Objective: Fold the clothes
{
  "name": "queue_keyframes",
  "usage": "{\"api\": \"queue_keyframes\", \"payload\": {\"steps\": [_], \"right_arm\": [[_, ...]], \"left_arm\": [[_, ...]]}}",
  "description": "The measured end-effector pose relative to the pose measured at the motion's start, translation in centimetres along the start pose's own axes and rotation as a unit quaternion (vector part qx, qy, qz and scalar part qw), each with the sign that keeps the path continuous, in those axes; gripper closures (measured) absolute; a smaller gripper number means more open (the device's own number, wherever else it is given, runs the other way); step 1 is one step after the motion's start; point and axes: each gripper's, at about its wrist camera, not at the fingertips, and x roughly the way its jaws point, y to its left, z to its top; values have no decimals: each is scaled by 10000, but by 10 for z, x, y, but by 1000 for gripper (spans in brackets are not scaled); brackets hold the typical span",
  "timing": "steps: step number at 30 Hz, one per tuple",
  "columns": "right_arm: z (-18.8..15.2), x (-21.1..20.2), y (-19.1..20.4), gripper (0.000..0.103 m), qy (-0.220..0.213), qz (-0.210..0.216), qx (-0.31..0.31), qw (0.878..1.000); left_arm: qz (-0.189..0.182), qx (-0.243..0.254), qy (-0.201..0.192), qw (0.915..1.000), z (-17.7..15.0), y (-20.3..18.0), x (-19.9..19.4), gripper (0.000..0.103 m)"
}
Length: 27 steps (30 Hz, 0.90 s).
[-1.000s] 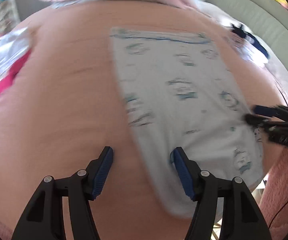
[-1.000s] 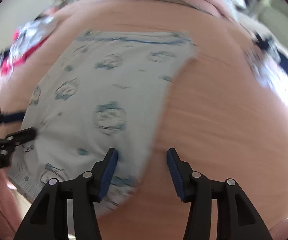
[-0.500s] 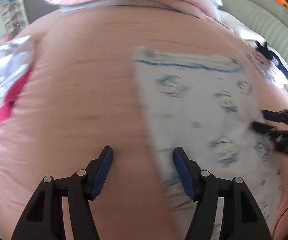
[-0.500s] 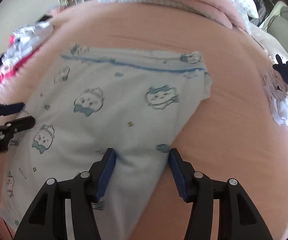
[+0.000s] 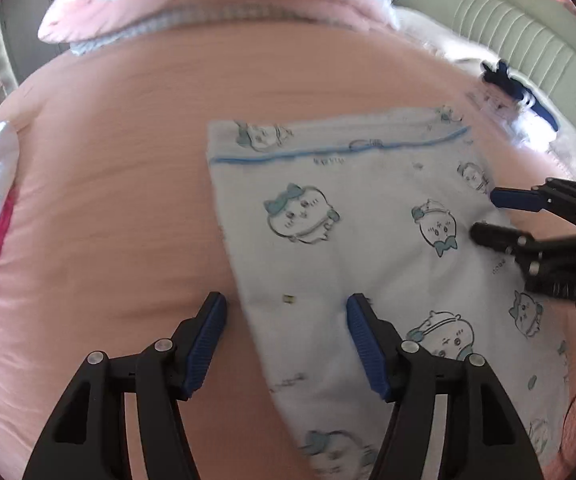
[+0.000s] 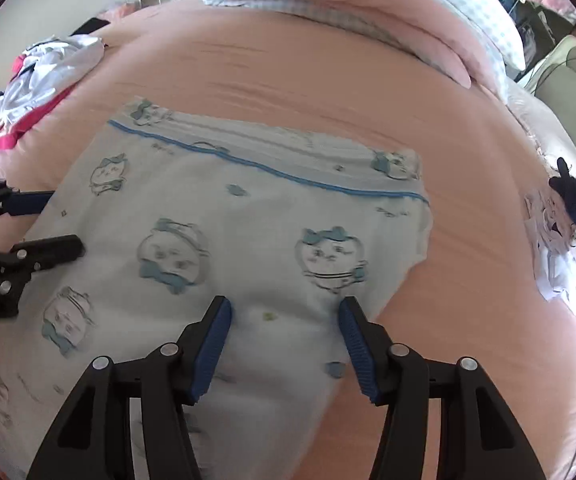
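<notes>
Both open and empty, the left hand-held gripper point(image 5: 286, 306) and right hand-held gripper point(image 6: 284, 310) have advanced over the flat shorts point(image 6: 224, 240) — centre frame — ready to pinch for folding.

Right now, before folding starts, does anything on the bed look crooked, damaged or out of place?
Nothing looks damaged. The light blue printed garment lies flat on the pink bedsheet, only its right edge slightly rumpled. Both the left gripper and the right gripper are open above it.

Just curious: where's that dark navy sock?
In the right wrist view, the navy sock lies at the far right on white clothing, near the bed's edge, right of the blue-print garment.
</notes>
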Motion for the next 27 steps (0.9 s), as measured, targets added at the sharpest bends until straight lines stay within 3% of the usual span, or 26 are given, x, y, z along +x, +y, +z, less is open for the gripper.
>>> {"api": "queue_keyframes", "payload": {"steps": [2,5,9,12,15,16,21,25,27], "right_arm": [[5,2,1,49,-20,-53,-83,9999],[16,1,-6,49,-148,-193,-81,9997],[47,4,7,49,-396,451,-158,9981],[65,37,25,49,-33,568,-359,9977],[79,54,26,49,7,606,-374,9975],[83,57,24,49,-14,646,-317,9974],[94,56,9,52,-181,1063,295,9937],[103,56,-3,52,-313,1393,784,9866],[99,44,-2,52,-377,1401,830,9859]], "left_arm": [[460,-248,10,9986,3,19,-6,42],[339,-903,-380,9946,18,44,-18,46],[-564,-119,-779,9953,51,-2,-17,46],[-860,344,-416,9948,64,-35,9,46],[-567,633,-142,9963,67,-49,35,46],[-557,606,-231,9963,70,-47,38,46],[-216,150,-513,9983,91,-25,41,46],[-97,-349,-538,9979,96,-3,39,46],[-192,-356,-668,9969,86,1,21,46]]}}
